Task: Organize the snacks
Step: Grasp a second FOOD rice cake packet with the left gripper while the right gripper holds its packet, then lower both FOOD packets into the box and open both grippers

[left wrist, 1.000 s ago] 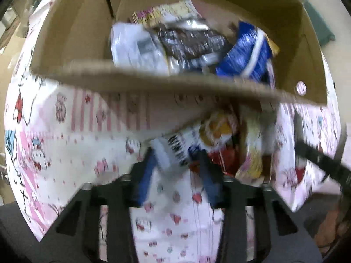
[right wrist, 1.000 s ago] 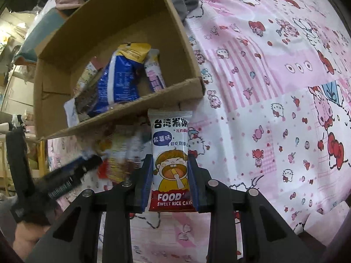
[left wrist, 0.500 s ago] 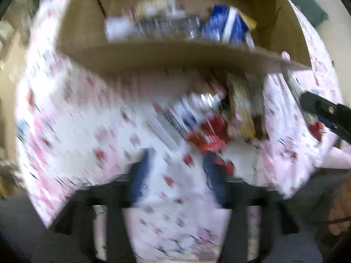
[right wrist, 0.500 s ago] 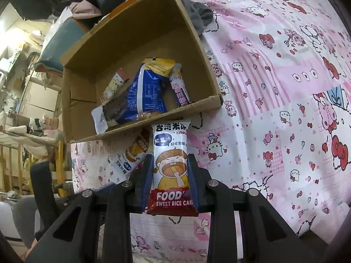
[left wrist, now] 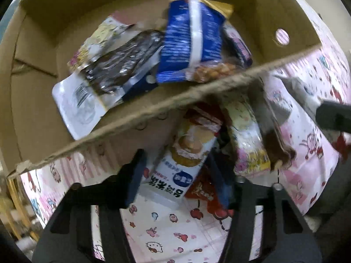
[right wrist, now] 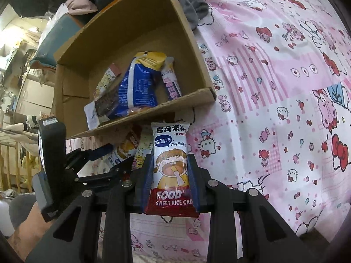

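Your left gripper (left wrist: 175, 175) has just been closing around the white rice cake packet (left wrist: 175, 168), pads not yet pressing. Your right gripper (right wrist: 170, 182) clamps the purple-yam sweet rice cake (right wrist: 171, 166), ready for the cardboard box (right wrist: 193, 50).

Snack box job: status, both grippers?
Right gripper clamped on sweet rice cake pack, short of the cardboard box. Left gripper closing around white snack pack, pads not clearly on. Box's near wall between packs and box.

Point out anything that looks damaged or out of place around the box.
The cardboard box has a ragged, torn front edge. Several snack packets lie in a loose pile on the bedsheet just outside that wall, not inside. A grey cloth sits by the far corner.
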`<state>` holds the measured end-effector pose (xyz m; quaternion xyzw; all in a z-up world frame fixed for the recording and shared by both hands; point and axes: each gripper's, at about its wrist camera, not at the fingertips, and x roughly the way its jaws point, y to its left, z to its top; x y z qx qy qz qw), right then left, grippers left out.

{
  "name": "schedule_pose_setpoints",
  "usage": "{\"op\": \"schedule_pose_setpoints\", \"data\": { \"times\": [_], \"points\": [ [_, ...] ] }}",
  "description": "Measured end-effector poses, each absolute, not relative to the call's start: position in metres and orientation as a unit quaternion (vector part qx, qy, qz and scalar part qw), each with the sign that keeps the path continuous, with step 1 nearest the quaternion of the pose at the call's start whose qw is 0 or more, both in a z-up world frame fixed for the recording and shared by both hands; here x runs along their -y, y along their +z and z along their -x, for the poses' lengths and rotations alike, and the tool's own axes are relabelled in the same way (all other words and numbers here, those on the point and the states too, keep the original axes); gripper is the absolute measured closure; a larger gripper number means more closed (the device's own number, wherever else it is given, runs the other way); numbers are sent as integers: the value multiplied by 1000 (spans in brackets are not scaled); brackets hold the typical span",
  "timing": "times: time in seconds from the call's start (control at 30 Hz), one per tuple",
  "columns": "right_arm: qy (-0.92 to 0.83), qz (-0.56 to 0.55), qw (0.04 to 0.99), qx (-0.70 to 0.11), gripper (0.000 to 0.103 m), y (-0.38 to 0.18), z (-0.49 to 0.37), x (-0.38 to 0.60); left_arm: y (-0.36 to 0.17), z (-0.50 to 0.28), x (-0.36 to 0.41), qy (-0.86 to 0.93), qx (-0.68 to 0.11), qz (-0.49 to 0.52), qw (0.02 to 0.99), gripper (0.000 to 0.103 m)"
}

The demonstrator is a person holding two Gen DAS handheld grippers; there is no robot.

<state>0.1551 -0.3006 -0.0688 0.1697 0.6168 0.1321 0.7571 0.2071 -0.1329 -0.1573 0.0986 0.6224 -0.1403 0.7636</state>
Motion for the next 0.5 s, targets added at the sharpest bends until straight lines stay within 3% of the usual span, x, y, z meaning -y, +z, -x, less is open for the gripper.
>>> {"op": "schedule_pose_setpoints", "data": {
  "times": [0.13, 0.5],
  "points": [
    [142, -160, 760, -614, 72, -65, -154, 294, -155, -191, 148, -155, -623, -100, 760, 75],
    [220, -172, 740, -612, 72, -49, -135, 276, -108, -126, 122, -116, -622, 4, 775, 76]
  ]
}}
